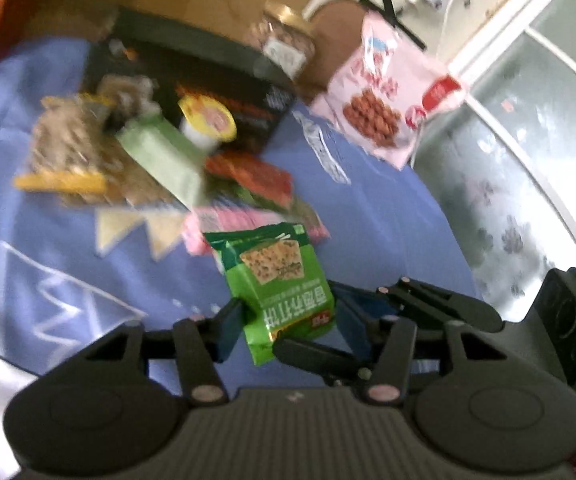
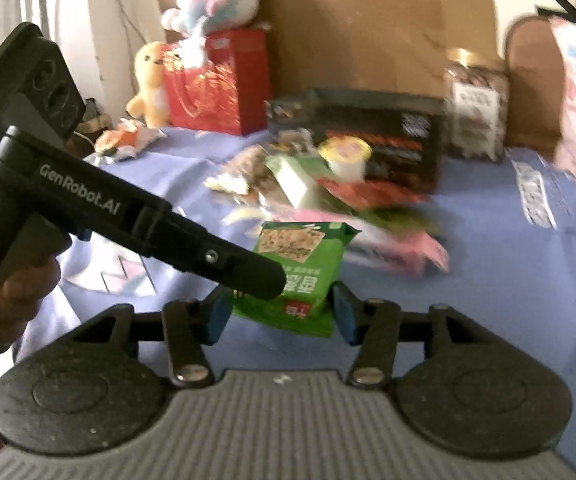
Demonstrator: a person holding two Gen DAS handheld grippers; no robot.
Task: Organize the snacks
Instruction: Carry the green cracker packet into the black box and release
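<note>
A green cracker packet [image 1: 278, 280] stands tilted just above the blue cloth [image 1: 388, 208]. My left gripper [image 1: 292, 316] is shut on its lower half, with a blue pad against each side edge. In the right wrist view the same packet [image 2: 304, 256] sits between the pads of my right gripper [image 2: 280, 312]. They flank its bottom edges closely, and I see no squeeze. The right gripper's black fingers [image 1: 308, 354] cross the packet's lower corner in the left wrist view. One of the left gripper's fingers [image 2: 248, 276] covers the packet's left side, held by a hand [image 2: 4, 300].
Behind the packet lies a pile of snack packs with a yellow-lidded cup [image 1: 206, 118] and a black box [image 1: 208, 80]. A jar [image 1: 284, 40] and a pink snack bag [image 1: 384, 104] stand further back. A red gift bag [image 2: 216, 80] and plush toys [image 2: 150, 80] are at the back left.
</note>
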